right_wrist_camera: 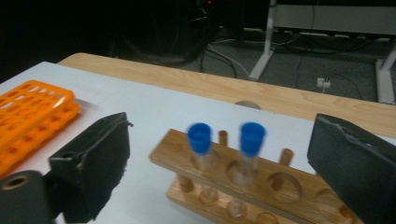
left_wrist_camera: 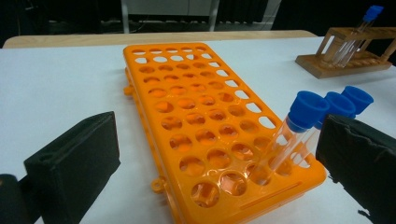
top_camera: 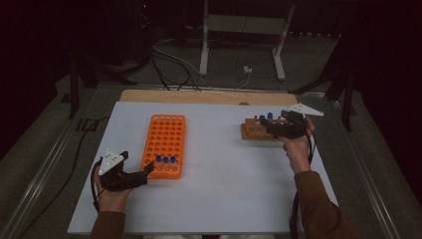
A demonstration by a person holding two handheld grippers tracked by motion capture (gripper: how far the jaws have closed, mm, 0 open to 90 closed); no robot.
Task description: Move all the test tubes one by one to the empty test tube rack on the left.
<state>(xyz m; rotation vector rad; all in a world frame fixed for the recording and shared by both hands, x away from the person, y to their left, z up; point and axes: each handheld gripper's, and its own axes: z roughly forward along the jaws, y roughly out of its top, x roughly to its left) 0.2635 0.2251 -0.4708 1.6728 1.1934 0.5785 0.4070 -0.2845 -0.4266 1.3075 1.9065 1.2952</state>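
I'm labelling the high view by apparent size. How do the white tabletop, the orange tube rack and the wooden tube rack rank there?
1. White tabletop, by far the largest.
2. Orange tube rack.
3. Wooden tube rack, smallest, though the right gripper partly covers it and it sits farther away.

We see two forearms in brown sleeves that end at the wrists. Each hand carries a black hand-held gripper: the left hand-held gripper (top_camera: 148, 170) near the worktop's (top_camera: 219, 199) front left corner, the right hand-held gripper (top_camera: 263, 125) toward its right edge. Each body is chunky and matte black, topped with a pale grey three-cornered plate with small dark dots on it. A thin black cable trails from each body down past the wrist. In the gripper views, the jaws are thick black blocks with a soft, foam-like facing; the edges look slightly frayed, and a round socket shows at the base of one jaw.
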